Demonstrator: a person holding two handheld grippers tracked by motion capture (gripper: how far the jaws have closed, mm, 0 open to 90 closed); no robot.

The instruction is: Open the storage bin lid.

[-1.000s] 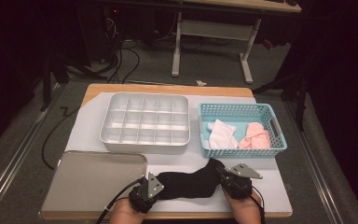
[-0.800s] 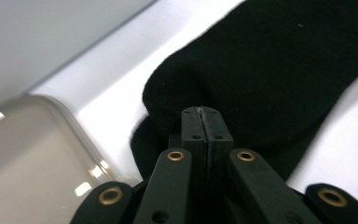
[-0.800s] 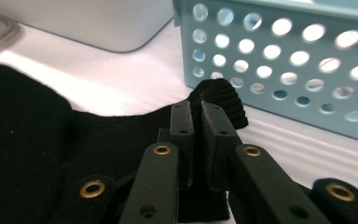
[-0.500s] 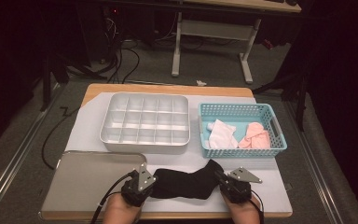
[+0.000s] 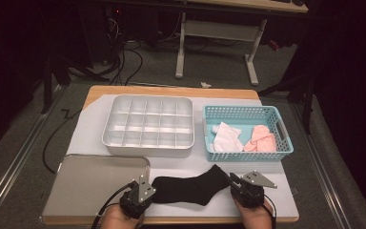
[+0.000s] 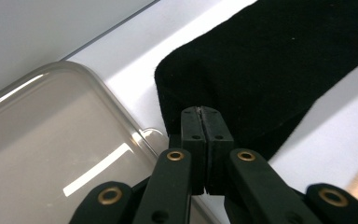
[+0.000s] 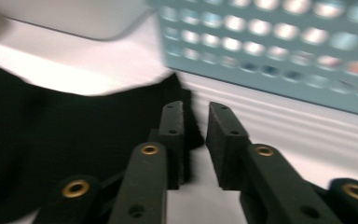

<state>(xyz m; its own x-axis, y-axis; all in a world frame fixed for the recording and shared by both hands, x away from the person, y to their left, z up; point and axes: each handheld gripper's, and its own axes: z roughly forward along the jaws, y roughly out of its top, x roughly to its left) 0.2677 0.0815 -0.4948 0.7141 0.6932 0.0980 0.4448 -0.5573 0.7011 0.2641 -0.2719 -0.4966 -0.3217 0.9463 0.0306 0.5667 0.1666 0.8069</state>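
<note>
Black sock stretched flat between two grippers at the table's near edge

The sock lay on the white mat, its cuff at 9 o'clock by the tray and its toe at 3 o'clock below the basket; the left gripper had its jaws pressed together on the cuff edge, probably to anchor that end, while the right gripper had just been opening, jaws spread a little with the toe tip lying against the left one and no longer pinched, apparently letting the sock rest flat; the divided box sat at 12 o'clock, well apart
</note>
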